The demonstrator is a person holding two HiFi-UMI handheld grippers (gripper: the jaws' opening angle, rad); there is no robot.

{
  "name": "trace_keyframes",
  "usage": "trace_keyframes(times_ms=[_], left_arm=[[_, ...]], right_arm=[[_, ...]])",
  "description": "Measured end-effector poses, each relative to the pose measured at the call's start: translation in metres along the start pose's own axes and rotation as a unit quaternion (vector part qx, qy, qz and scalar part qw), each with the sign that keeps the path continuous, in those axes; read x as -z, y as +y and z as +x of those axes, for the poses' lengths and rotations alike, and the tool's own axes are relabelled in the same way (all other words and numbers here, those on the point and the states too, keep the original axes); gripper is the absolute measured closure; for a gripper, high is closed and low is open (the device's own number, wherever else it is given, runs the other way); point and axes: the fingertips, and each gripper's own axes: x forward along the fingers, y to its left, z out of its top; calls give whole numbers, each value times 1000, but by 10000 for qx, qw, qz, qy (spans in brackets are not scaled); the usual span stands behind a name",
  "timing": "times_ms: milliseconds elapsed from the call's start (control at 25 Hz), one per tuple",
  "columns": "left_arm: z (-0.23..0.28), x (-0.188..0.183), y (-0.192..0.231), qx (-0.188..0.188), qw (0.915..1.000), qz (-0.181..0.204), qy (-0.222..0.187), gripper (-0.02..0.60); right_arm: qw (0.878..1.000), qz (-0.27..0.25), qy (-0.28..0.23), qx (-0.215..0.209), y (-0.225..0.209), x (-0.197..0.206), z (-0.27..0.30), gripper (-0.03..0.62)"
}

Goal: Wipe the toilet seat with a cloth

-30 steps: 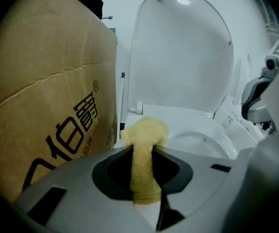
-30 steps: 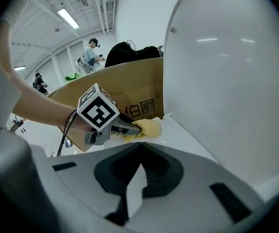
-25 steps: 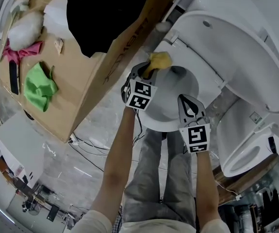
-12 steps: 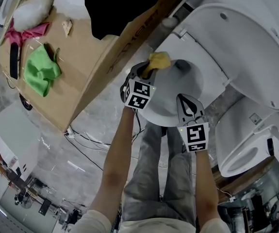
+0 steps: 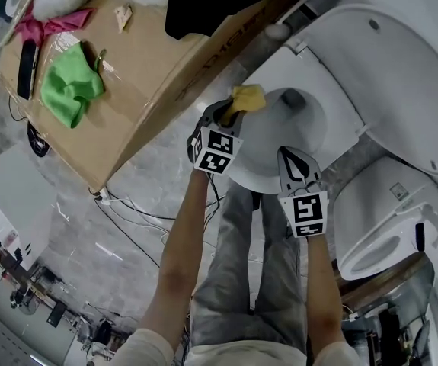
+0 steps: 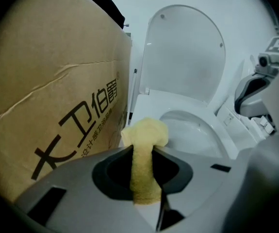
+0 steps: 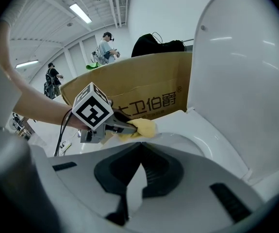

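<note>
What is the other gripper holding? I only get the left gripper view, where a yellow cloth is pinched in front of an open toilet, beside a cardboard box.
Observer: Nothing. The right gripper view shows the right gripper with its jaws together and empty.
Operator: So only the yellow cloth is in use. Are there any spare ones around?
Observer: Yes. The head view looks down on the top of the box, and a green cloth and a pink cloth lie there.
</note>
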Motion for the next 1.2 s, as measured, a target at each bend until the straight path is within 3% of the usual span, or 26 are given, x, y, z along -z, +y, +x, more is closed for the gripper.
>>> trace_keyframes(times_ms=[1200], left_arm=[[-63,91,-28,-47,9990,-312,328,485]], right_arm=[[9994,-55,257,-232,43,42,-19,586]])
